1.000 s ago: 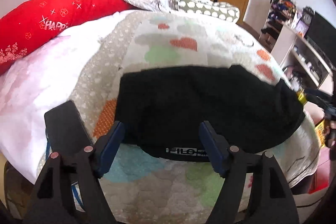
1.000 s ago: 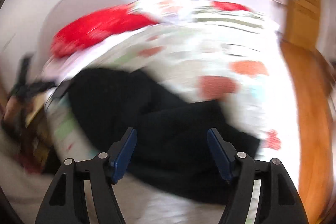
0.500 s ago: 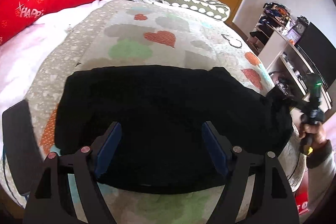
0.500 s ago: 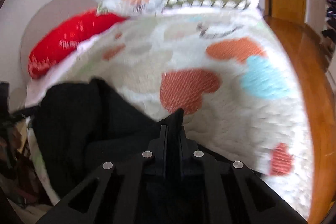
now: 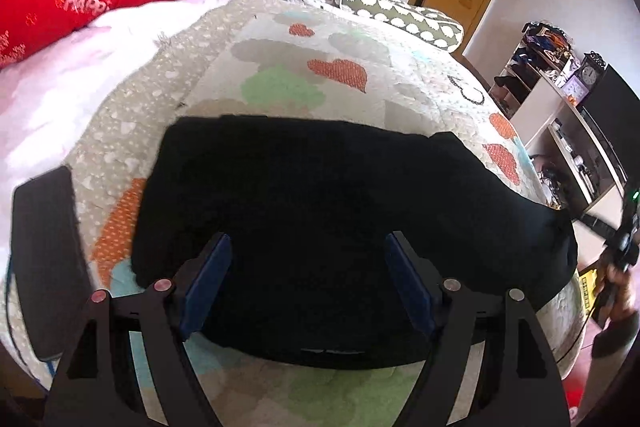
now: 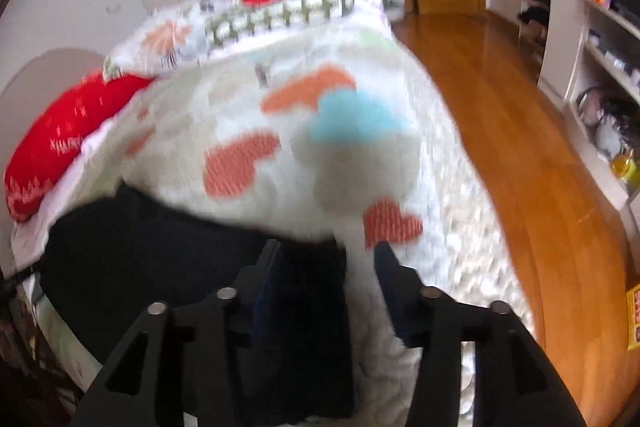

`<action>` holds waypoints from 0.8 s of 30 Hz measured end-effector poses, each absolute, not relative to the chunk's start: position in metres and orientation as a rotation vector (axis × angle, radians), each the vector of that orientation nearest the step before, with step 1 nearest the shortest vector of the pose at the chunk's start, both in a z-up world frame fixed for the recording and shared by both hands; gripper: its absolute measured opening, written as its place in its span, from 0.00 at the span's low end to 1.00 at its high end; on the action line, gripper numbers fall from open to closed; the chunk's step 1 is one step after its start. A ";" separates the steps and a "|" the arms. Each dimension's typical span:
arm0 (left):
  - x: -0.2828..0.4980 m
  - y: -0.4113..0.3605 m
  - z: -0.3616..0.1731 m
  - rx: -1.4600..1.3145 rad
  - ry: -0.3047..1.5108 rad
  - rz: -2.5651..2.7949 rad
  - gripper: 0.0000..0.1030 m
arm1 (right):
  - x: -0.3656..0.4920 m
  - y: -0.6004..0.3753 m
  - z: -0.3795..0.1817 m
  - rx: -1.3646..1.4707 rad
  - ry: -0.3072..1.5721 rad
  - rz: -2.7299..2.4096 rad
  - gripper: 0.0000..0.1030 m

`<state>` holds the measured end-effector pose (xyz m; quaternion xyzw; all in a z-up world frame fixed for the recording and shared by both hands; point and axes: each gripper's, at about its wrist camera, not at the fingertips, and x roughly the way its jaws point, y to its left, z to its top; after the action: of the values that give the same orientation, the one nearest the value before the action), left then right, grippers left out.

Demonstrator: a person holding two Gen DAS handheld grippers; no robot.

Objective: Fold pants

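Pants (image 5: pixel 328 211), black, soft and limp, spread flat on quilted bed (image 5: pixel 320 67), ahead of and beneath spread left fingers (image 5: pixel 208 271). Right gripper (image 6: pixel 324 287) parted over cloth edge, gripping nothing. Best pinched at hem or waistband; likely light, prone to sagging.

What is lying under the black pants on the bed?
The black pants lie on a heart-patterned quilt. The quilt beneath them is covered, so anything else under the pants cannot be seen.
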<state>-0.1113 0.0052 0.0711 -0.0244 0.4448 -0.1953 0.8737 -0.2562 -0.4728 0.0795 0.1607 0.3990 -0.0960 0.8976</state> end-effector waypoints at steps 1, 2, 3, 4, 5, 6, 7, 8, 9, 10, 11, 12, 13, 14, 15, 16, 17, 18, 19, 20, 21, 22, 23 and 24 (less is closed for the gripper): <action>-0.112 0.007 0.073 -0.048 0.922 -0.399 0.76 | -0.255 -0.468 0.089 0.326 0.800 -0.178 0.53; -0.111 0.008 0.074 -0.049 0.916 -0.391 0.76 | -0.247 -0.457 0.098 0.318 0.775 -0.114 0.53; -0.110 0.009 0.073 -0.054 0.911 -0.382 0.76 | -0.239 -0.447 0.101 0.316 0.770 -0.063 0.54; -0.110 0.011 0.072 -0.059 0.909 -0.371 0.76 | -0.230 -0.434 0.102 0.316 0.769 0.003 0.54; -0.109 0.012 0.071 -0.064 0.912 -0.355 0.76 | -0.217 -0.418 0.102 0.315 0.772 0.073 0.54; -0.108 0.012 0.069 -0.066 0.916 -0.347 0.76 | -0.204 -0.402 0.101 0.304 0.775 0.129 0.54; -0.108 0.013 0.067 -0.064 0.918 -0.344 0.76 | -0.191 -0.386 0.099 0.284 0.777 0.169 0.54; -0.109 0.014 0.065 -0.059 0.921 -0.339 0.76 | -0.176 -0.369 0.096 0.258 0.784 0.205 0.54; -0.109 0.014 0.063 -0.051 0.924 -0.336 0.76 | -0.161 -0.353 0.091 0.236 0.804 0.238 0.54; -0.110 0.014 0.062 -0.044 0.927 -0.334 0.76 | -0.143 -0.336 0.083 0.221 0.838 0.275 0.54; -0.110 0.014 0.061 -0.040 0.928 -0.333 0.76 | -0.128 -0.322 0.076 0.206 0.864 0.298 0.54; -0.111 0.014 0.060 -0.038 0.927 -0.331 0.76 | -0.118 -0.312 0.071 0.192 0.879 0.309 0.54; -0.112 0.014 0.059 -0.036 0.926 -0.332 0.76 | -0.106 -0.303 0.065 0.177 0.896 0.315 0.54; -0.112 0.013 0.058 -0.030 0.926 -0.333 0.76 | -0.092 -0.295 0.059 0.171 0.912 0.317 0.53; -0.111 0.012 0.057 -0.024 0.926 -0.333 0.76 | -0.080 -0.291 0.053 0.187 0.924 0.331 0.50; -0.111 0.011 0.055 -0.019 0.926 -0.331 0.76 | -0.073 -0.288 0.049 0.209 0.935 0.358 0.36; -0.111 0.011 0.054 -0.019 0.925 -0.331 0.76 | -0.069 -0.283 0.046 0.218 0.945 0.383 0.04; -0.111 0.011 0.054 -0.022 0.924 -0.332 0.76 | -0.065 -0.278 0.045 0.198 0.955 0.394 0.02; -0.111 0.012 0.054 -0.027 0.922 -0.335 0.76 | -0.063 -0.274 0.046 0.170 0.947 0.388 0.01; -0.111 0.015 0.055 -0.041 0.917 -0.341 0.76 | -0.064 -0.274 0.051 0.150 0.924 0.382 0.01; -0.111 0.016 0.054 -0.052 0.914 -0.346 0.76 | -0.064 -0.278 0.054 0.166 0.903 0.375 0.01; -0.110 0.018 0.052 -0.062 0.913 -0.350 0.76 | -0.062 -0.283 0.054 0.192 0.892 0.363 0.01; -0.108 0.018 0.049 -0.068 0.919 -0.351 0.76 | -0.061 -0.287 0.051 0.204 0.895 0.341 0.01; -0.106 0.018 0.048 -0.068 0.923 -0.349 0.76 | -0.057 -0.288 0.041 0.204 0.919 0.322 0.01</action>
<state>-0.1061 0.0180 0.0476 -0.0326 0.4430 -0.1675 0.8801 -0.0570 -0.2876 0.0414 0.0978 0.4407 0.1546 0.8788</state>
